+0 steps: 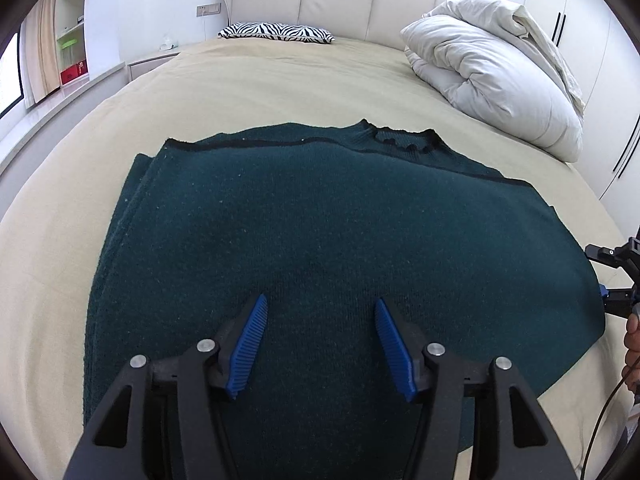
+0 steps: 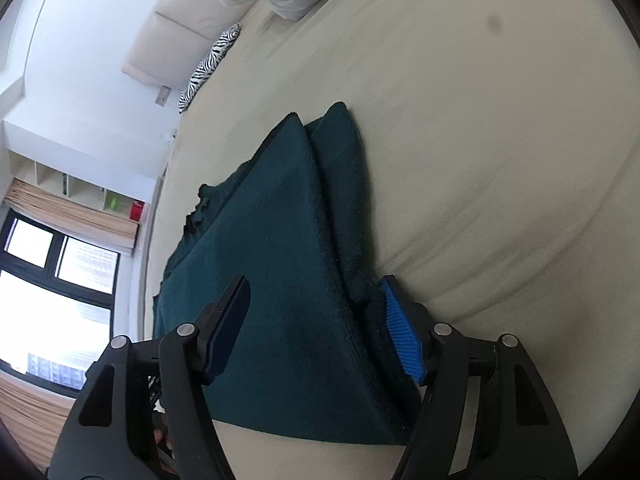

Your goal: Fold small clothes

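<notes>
A dark teal knit sweater [image 1: 320, 220] lies folded flat on the beige bed [image 1: 240, 80], its collar toward the headboard. My left gripper [image 1: 320, 308] hovers open over the sweater's near half, and nothing sits between its blue pads. At the sweater's right edge, my right gripper [image 1: 602, 276] is turned on its side. In the right wrist view the layered edge of the sweater [image 2: 272, 240] lies between the spread jaws of the right gripper [image 2: 314, 284]. The blue pad [image 2: 400, 332] rests against the thick edge, while the other finger [image 2: 228, 320] stands clear above the cloth.
A rolled white duvet [image 1: 492, 72] lies at the bed's far right. A zebra-print pillow [image 1: 276, 32] rests against the padded headboard [image 1: 320, 0]. White wardrobe doors [image 1: 580, 20] stand on the right, and shelves and a window on the left. A hand [image 1: 632, 336] shows at the right edge.
</notes>
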`<state>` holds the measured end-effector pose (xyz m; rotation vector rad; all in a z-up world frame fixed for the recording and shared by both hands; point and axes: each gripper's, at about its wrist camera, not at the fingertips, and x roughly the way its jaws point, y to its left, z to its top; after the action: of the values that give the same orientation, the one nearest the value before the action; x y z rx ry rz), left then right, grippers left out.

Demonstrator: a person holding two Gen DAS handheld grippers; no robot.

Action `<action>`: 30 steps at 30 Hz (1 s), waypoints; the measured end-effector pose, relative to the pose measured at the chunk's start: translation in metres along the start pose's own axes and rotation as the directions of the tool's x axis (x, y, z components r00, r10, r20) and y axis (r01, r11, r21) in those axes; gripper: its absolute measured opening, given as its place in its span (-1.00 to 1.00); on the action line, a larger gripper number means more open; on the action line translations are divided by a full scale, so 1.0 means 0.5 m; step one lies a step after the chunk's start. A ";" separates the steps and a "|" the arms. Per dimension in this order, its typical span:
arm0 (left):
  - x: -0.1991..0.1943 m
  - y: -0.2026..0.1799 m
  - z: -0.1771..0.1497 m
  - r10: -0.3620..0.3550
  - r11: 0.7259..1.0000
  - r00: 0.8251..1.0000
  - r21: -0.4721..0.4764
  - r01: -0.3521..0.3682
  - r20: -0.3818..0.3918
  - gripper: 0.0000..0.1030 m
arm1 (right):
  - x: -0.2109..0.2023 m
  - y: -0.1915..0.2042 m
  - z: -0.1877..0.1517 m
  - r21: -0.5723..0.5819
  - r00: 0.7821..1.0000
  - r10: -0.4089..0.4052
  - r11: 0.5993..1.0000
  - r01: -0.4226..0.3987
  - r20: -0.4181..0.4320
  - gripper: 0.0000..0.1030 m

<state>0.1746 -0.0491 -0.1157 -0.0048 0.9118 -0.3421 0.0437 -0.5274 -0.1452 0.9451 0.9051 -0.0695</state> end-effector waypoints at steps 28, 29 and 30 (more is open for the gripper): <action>0.009 0.015 -0.004 -0.062 0.997 0.998 -0.036 0.062 0.009 0.15 | 0.081 -0.010 0.002 0.088 0.991 0.115 0.990 -0.109 -0.074 -0.63; 0.009 0.015 -0.004 -0.062 0.997 0.998 -0.037 0.063 0.010 0.15 | 0.079 -0.013 0.003 0.088 0.991 0.112 0.990 -0.106 -0.074 -0.67; 0.009 0.015 -0.004 -0.066 0.997 0.998 -0.039 0.066 0.009 0.15 | 0.079 -0.012 0.003 0.087 0.992 0.106 0.991 -0.100 -0.073 -0.68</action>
<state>0.1778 -0.0434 -0.1215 -0.0727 0.9117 -0.3851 0.0676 -0.5197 -0.1765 1.0766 0.9293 0.0186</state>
